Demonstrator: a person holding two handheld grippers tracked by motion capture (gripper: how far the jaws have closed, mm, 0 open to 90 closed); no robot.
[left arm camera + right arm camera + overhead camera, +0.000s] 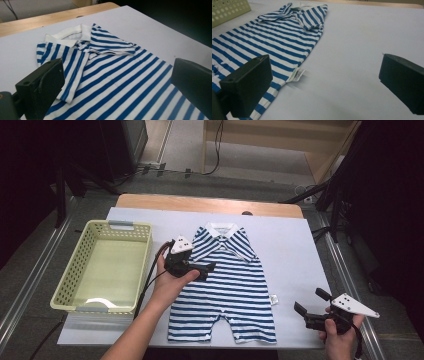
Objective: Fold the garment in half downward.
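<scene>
Your left hand-held gripper (200, 266) hovers, jaws apart, over the striped romper (227, 285) lying flat on the worktop (295, 245). Bite the folded-in sleeve edge (72, 75) only (not the layer beneath). The right hand-held gripper (310, 307) waits, jaws apart, off the cloth.

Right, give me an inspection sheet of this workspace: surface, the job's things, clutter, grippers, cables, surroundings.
Surface: white sheet over a wooden table, flat.
Job's things: blue-and-white striped romper lies spread flat, collar away from the person, both sleeves folded inward; a care label sticks out at its side.
Clutter: pale yellow basket to the left of the romper, nothing seen inside.
Grippers: left gripper open, over the romper's sleeve area; right gripper open, above the bare sheet beside the romper.
Cables: a black cable trails from the left gripper.
Surroundings: grey floor, dark stands, floor cables beyond the table.
</scene>
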